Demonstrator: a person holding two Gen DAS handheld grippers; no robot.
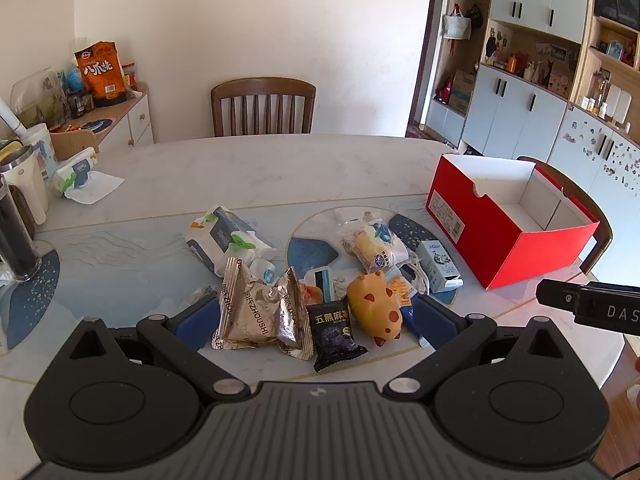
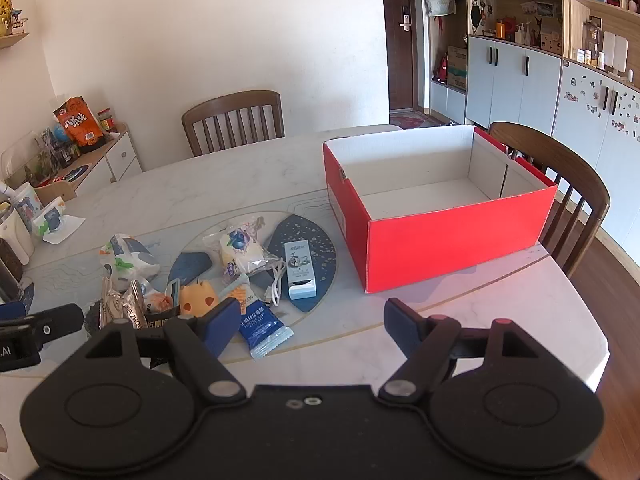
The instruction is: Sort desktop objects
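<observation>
**Pile sits under the left hand-held gripper; the red box lies off to its right**

The left hand-held gripper (image 1: 316,316) hangs tilted down over a heap of small goods on the pale marble-patterned surface (image 1: 280,168), its 2 blue-padded fingers spread as wide as they go and nothing between the pads. Directly ahead of it, between the finger lines, lie the crumpled silver foil snack bag (image 1: 256,312) and the small black snack packet with white lettering (image 1: 334,332). The yellow squishy toy with brown spots (image 1: 374,306) rests just right of that black packet, near the right-hand finger.

The open red cardboard box with a white inside (image 2: 452,236) stands empty, well to the right of the pile and farther back. In the right wrist view it lies ahead and slightly right of the right hand-held gripper (image 2: 312,328), whose fingers also stand apart and hold nothing. The blue-and-white sachet (image 2: 262,328) lies just beside that gripper's left finger; whether they touch I cannot tell.

So, as I judge it, no item is sorted yet. The left hand is nearer the foil bag, black packet and toy; the right hand is nearer the box and the sachet. The black packet's long axis runs roughly away from the left gripper, so the pads would close across its narrow width. Any carry from the pile goes rightward toward the box.
</observation>
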